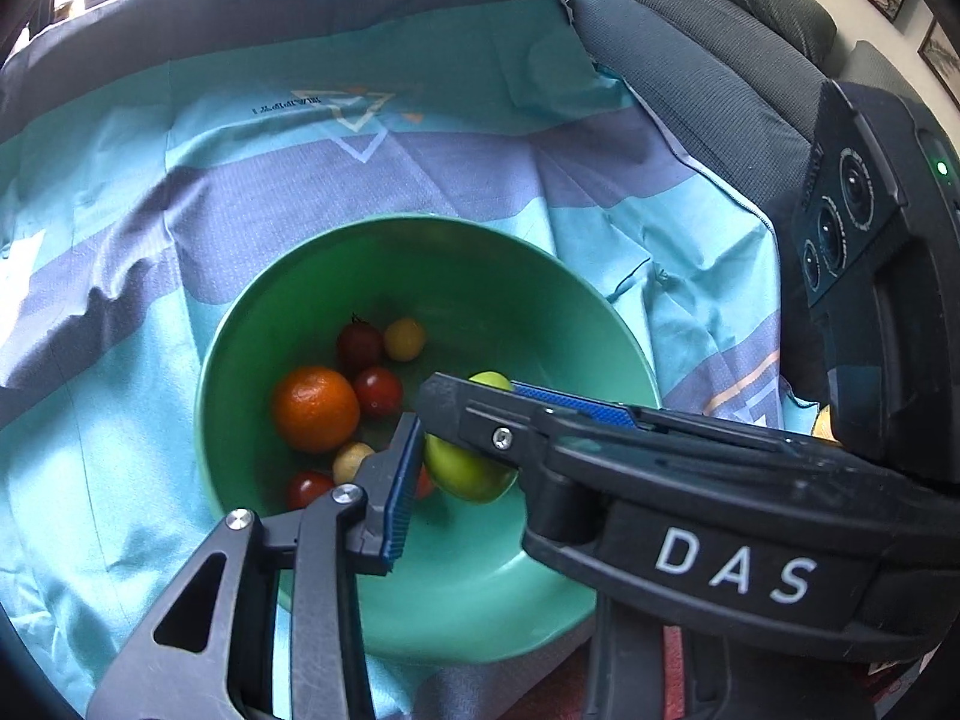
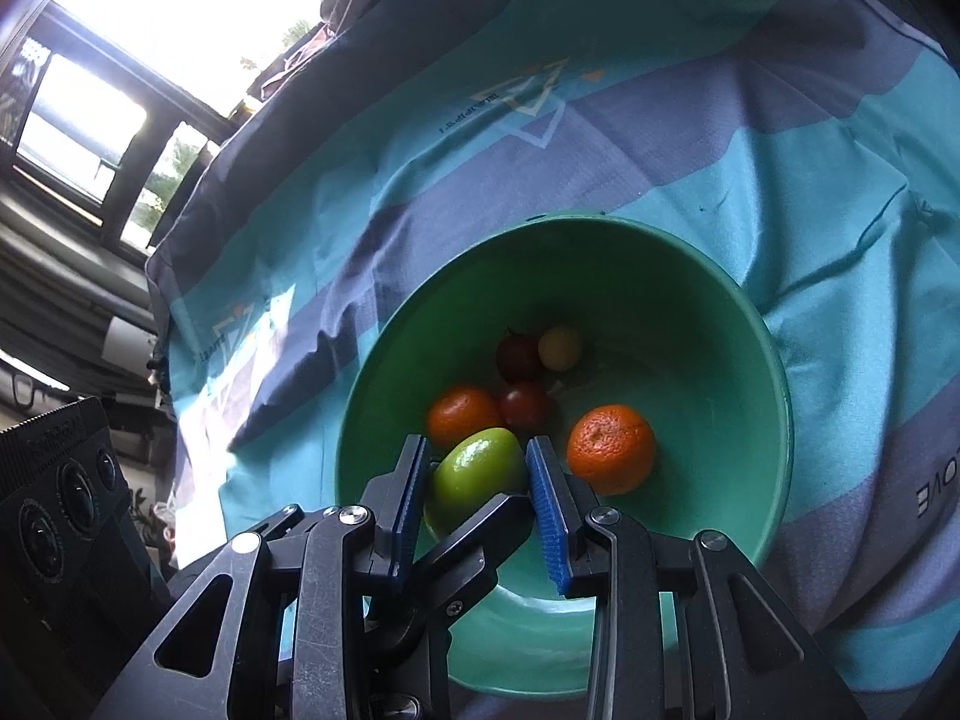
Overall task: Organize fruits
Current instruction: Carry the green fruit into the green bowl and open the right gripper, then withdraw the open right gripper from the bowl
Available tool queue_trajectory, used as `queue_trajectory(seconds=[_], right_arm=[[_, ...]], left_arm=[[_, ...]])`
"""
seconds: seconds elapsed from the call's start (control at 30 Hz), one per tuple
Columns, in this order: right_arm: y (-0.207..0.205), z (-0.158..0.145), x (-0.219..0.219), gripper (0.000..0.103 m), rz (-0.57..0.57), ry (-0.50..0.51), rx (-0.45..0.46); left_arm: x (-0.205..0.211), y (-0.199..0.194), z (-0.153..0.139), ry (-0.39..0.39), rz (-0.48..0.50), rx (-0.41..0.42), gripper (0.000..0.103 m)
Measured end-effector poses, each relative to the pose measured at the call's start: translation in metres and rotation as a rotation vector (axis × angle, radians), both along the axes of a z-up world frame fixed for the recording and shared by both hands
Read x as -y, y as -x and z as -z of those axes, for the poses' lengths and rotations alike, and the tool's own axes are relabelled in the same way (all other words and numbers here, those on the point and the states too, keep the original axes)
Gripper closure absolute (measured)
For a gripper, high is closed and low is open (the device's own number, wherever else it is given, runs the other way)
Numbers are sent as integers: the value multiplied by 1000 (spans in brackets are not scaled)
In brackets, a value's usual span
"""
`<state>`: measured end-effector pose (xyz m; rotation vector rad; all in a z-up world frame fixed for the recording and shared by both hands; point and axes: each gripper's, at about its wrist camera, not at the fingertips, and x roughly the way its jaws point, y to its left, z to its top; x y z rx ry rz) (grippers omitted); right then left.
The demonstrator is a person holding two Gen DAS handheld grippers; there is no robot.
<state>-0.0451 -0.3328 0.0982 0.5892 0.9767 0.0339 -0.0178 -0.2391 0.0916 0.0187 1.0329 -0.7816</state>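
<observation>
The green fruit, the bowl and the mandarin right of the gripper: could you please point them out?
green fruit (image 2: 477, 468): right wrist view, its upper skin between the pads.
bowl (image 2: 690, 294): right wrist view, bare inner wall.
mandarin (image 2: 611, 449): right wrist view, middle of its peel.

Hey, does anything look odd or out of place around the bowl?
Yes. Both grippers crowd one green fruit in the green bowl: the right gripper has it between its pads, and a finger of the left gripper crosses through that same gap beneath it. The cloth underneath is rumpled.
</observation>
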Motion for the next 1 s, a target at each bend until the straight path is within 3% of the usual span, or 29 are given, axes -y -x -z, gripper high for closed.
queue_trajectory(seconds=[0.3,0.63,0.83,1.0], right_arm=[[-5,6,4,66,22,42,-40],[-1,2,6,66,48,104,-45],[11,-17,2,66,76,205,12],[21,-32,0,65,70,214,68]], left_arm=[[8,-3,9,0,-4,-36,68],[7,-2,6,-50,-56,-28,46],[-3,8,-12,-68,-97,30,41],[-13,14,-23,-68,-140,87,41]])
